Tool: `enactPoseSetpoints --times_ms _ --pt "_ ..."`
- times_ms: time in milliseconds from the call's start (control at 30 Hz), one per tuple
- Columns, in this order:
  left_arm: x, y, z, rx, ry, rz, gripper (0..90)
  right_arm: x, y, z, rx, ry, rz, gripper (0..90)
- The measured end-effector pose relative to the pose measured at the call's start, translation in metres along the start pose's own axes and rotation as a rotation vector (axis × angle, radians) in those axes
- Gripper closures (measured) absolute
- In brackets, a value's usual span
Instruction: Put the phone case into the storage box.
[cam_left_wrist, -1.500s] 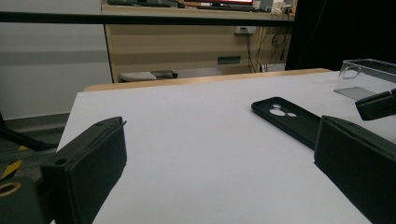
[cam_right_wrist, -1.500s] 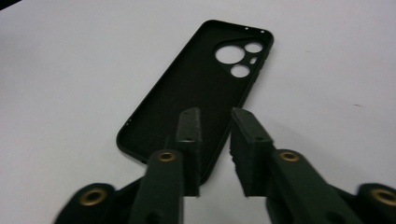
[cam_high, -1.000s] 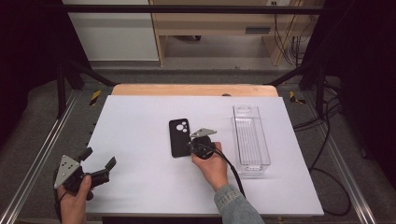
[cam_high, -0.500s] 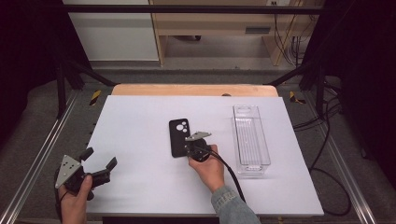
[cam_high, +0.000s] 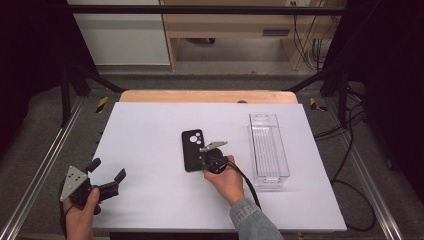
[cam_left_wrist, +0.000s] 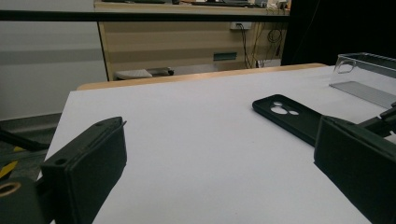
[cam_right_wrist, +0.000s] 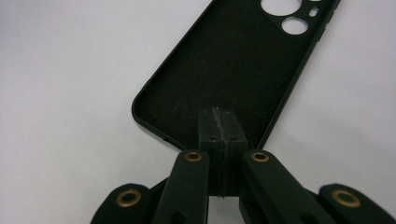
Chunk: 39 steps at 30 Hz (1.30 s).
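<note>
Your right tool (cam_right_wrist: 218, 122), jaws together, presses the phone case's (cam_right_wrist: 233, 70) near end, likely to slide it; left tool (cam_high: 106, 176) idles apart.

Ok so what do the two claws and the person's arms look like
Both claws are black, with flat jaws on linked bars. The right claw has brass-coloured rivets at its joints, and a black cable trails back from it. The left claw carries a grey three-cornered plate with holes. The right forearm wears a blue denim sleeve.
</note>
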<state>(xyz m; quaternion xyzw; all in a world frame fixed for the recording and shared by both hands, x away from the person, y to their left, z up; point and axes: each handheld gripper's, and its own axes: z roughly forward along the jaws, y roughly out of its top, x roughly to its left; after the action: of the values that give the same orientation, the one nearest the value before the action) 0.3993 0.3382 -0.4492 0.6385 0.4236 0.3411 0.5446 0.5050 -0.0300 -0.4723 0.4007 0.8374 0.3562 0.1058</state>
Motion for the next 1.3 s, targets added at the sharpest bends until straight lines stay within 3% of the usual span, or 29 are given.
enactPoseSetpoints --times_ms 200,500,800,1100,1300 --pt "-0.001 0.000 0.000 0.003 0.000 0.002 2.7 0.007 -0.013 -0.013 0.023 0.024 -0.052 90.0" --pt "-0.001 0.000 0.000 0.007 0.000 0.004 2.7 0.014 -0.033 -0.032 0.040 0.054 -0.093 90.0" --pt "-0.001 -0.001 0.000 0.014 0.002 0.004 2.7 0.016 -0.051 -0.050 0.066 0.032 -0.172 90.0" --pt "-0.002 -0.001 0.000 0.015 -0.001 0.004 2.7 0.011 -0.063 -0.066 0.098 0.036 -0.203 90.0" --pt "-0.002 -0.001 -0.001 0.018 0.000 0.008 2.7 0.010 -0.068 -0.075 0.140 -0.007 -0.257 90.0"
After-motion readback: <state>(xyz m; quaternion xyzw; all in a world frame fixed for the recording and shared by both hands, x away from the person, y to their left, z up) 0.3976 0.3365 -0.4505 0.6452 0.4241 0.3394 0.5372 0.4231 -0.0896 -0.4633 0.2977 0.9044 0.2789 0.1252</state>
